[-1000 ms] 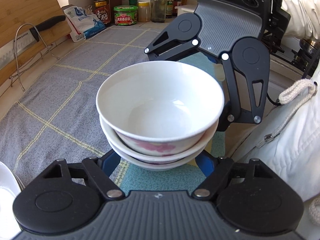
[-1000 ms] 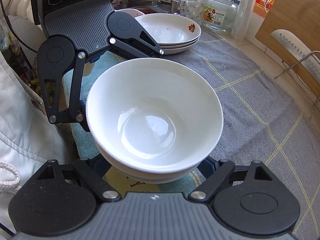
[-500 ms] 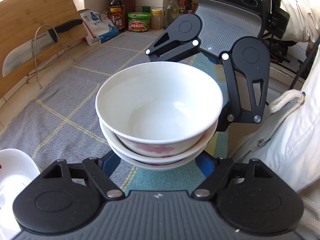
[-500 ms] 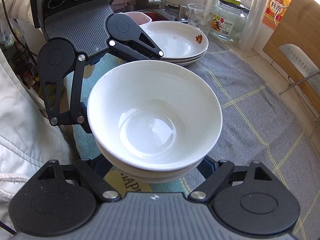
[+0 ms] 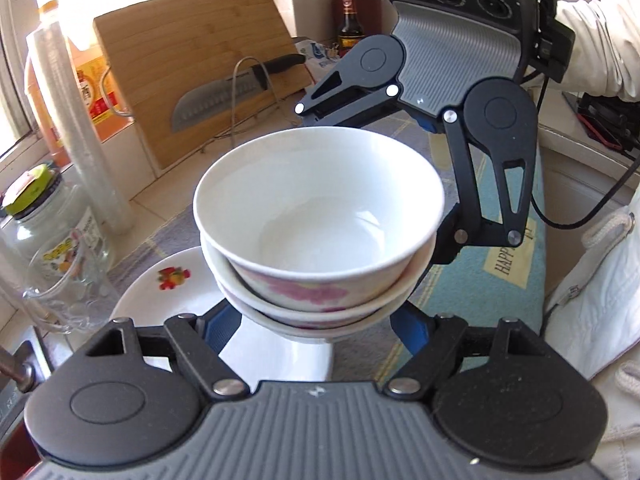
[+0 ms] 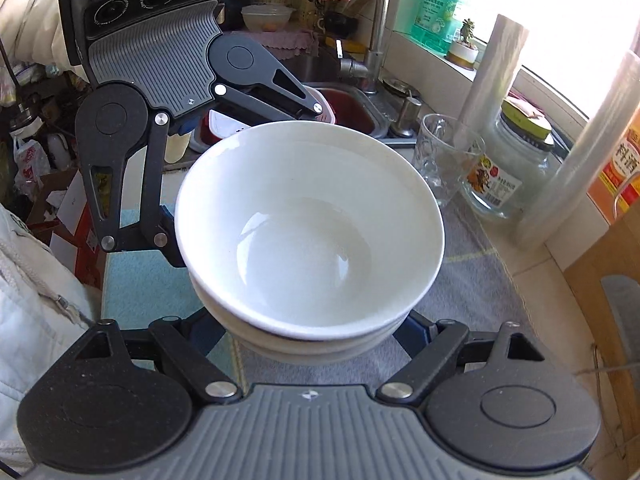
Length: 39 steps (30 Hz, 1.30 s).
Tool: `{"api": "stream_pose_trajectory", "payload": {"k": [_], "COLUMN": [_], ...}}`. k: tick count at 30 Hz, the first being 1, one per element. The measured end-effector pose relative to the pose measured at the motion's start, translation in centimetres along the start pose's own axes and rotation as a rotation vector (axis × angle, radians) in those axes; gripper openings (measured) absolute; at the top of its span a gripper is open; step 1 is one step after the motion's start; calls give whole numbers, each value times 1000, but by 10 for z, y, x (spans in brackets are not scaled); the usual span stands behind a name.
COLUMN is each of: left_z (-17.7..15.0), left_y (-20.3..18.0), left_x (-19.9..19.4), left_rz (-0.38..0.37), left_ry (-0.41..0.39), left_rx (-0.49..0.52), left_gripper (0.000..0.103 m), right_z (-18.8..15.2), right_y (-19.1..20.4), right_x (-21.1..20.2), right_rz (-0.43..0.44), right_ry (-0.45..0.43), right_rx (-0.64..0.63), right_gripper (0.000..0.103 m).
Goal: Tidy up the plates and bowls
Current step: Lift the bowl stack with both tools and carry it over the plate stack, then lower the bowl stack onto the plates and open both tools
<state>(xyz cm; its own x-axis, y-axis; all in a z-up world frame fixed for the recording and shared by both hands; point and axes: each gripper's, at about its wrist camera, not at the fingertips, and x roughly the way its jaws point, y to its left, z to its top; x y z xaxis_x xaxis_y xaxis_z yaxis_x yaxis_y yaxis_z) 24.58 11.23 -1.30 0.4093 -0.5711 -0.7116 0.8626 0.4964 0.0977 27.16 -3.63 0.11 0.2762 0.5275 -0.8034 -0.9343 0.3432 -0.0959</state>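
Bowl stack point(image 5: 318, 224) now carried over the plates point(image 5: 168, 292) – counter behind has swung past
Both grippers – left point(image 5: 320, 320), right point(image 6: 316, 332) – clamp the stack's sides; china, slippery, breakable, so grip low

Both the left gripper point(image 5: 320, 320) and the right gripper point(image 6: 312, 332) have ribbed grey bodies, black linkage arms with round hubs and silver screws, and blue fingers point(image 5: 412, 326). The person wears a cream jacket point(image 5: 592, 300) (a braided drawcord hangs from it).

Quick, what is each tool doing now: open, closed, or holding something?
Left tool: closed on the stack of bowls.
Right tool: closed on the same stack of bowls, from the opposite side.
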Motion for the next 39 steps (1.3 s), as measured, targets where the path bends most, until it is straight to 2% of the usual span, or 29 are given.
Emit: {"api": "stream_pose_trajectory", "payload": {"k": [6, 12, 19, 24, 25, 26, 27, 29, 35, 37, 39], "left_z": [-18, -32, -41, -46, -46, -47, -48, -51, -60, -61, -63], "left_y": [43, 66, 75, 68, 66, 65, 63, 60, 31, 9, -8], "left_x": [3, 14, 14, 11, 10, 8, 5, -2, -36, -54, -65], "left_rz": [31, 15, 1, 25, 33, 39, 46, 75, 252, 338, 381], "left_ry": [17, 37, 20, 7, 0, -7, -18, -48, -178, -278, -376], "left_rx": [-25, -30, -16, 2, -5, -14, -25, -51, -192, -250, -341], "left_gripper": [81, 81, 81, 81, 82, 87, 93, 97, 100, 103, 102], "right_z": [30, 37, 36, 36, 35, 34, 34, 32, 20, 14, 7], "right_y": [-23, -32, -36, -35, -33, -32, -32, -30, -7, 4, 13], "right_x": [44, 72, 79, 81, 80, 79, 78, 74, 46, 32, 20], "right_rz": [6, 17, 5, -8, -11, -14, -16, -25, -116, -160, -194], "right_ry": [10, 33, 39, 58, 55, 52, 48, 45, 45, 37, 19], "right_rx": [-1, 67, 127, 147, 148, 154, 162, 177, 236, 284, 375], "right_gripper": [91, 91, 91, 91, 93, 99, 101, 103, 103, 103, 103]}}
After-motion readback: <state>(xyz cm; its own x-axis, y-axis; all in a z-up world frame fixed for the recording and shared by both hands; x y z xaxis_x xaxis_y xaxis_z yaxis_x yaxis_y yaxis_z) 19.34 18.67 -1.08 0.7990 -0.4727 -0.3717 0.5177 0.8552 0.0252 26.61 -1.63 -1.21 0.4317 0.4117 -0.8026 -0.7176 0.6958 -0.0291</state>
